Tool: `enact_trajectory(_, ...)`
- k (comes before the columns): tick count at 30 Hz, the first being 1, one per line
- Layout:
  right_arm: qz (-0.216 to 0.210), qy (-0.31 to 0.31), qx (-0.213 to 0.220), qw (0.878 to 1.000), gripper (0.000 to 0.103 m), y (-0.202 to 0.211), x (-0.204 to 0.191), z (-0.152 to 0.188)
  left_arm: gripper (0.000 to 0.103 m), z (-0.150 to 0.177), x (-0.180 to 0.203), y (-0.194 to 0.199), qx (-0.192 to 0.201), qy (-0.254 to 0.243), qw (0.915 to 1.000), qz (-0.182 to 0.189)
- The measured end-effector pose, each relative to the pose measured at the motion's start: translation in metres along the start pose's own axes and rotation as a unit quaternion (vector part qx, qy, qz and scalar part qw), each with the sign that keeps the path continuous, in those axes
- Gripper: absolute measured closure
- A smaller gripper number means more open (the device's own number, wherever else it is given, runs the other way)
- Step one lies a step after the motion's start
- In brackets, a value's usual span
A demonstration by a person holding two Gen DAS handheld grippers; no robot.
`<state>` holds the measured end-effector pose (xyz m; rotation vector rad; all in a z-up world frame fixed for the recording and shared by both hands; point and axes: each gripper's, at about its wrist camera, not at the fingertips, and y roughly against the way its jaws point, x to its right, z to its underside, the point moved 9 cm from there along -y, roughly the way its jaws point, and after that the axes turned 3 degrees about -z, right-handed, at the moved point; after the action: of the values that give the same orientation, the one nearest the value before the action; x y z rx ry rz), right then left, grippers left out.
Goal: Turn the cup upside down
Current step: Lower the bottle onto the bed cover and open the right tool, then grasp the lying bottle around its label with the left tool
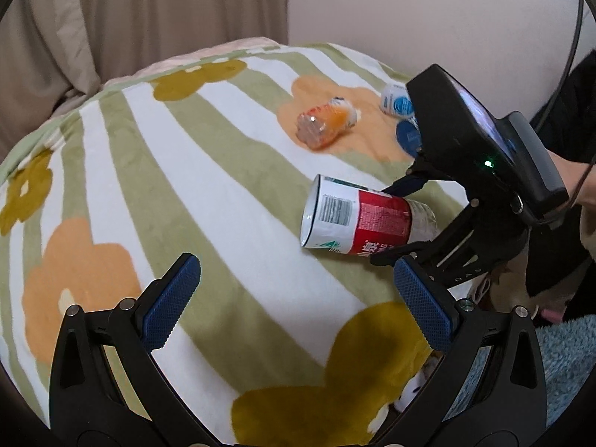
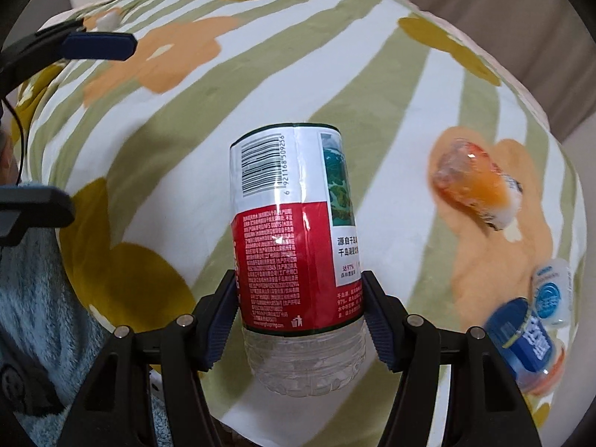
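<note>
The cup (image 1: 357, 219) is a cut plastic bottle with a red and white label and a clear ribbed base. It lies sideways just over the flowered blanket (image 1: 208, 171), open mouth pointing away from the right gripper. My right gripper (image 2: 300, 283) is shut on the cup (image 2: 294, 223), its blue pads pressing both sides of the red label near the base. From the left wrist view the right gripper (image 1: 391, 221) reaches in from the right. My left gripper (image 1: 296, 272) stands open and empty, nearer than the cup. I cannot tell whether the cup touches the blanket.
A clear orange cup (image 1: 326, 123) lies on its side farther back. A white and blue cup (image 1: 396, 100) and a dark blue one (image 1: 408, 138) lie behind the right gripper. Grey-blue fleece (image 1: 566, 365) borders the blanket at right; a curtain (image 1: 167, 11) hangs behind.
</note>
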<state>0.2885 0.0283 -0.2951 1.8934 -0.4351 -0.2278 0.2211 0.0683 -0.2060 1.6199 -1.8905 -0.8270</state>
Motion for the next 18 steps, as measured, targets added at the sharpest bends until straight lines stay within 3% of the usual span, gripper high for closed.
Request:
enact_trajectory(4, -0.018, -0.023, 0.004, 1.000, 0.039, -0.008, 0.007, -0.004, 0.000, 0.000, 0.004, -0.005, -0.003, -0.009, 0.9999, 0.004)
enact_trajectory(7, -0.027, -0.037, 0.018, 0.999, 0.006, -0.006, 0.010, -0.004, 0.000, -0.002, 0.011, -0.007, -0.006, -0.025, 0.9997, 0.007)
enact_trajectory(8, -0.025, -0.037, 0.027, 0.999, 0.001, -0.001, 0.013, -0.003, 0.000, -0.004, 0.014, -0.009, -0.008, -0.035, 0.9993, 0.011)
enact_trajectory(12, -0.027, -0.032, 0.057, 0.997, 0.001, 0.025, 0.017, 0.007, 0.000, -0.017, 0.035, -0.017, -0.022, -0.129, 0.9909, 0.031)
enact_trajectory(14, -0.021, -0.039, 0.081, 0.996, 0.001, 0.046, 0.021, 0.015, 0.000, -0.027, 0.051, -0.025, -0.031, -0.211, 0.9763, 0.037)
enact_trajectory(18, 0.015, -0.087, 0.123, 0.988, 0.001, 0.087, 0.030, 0.034, 0.000, -0.023, 0.089, -0.051, -0.077, -0.376, 0.9218, 0.058)
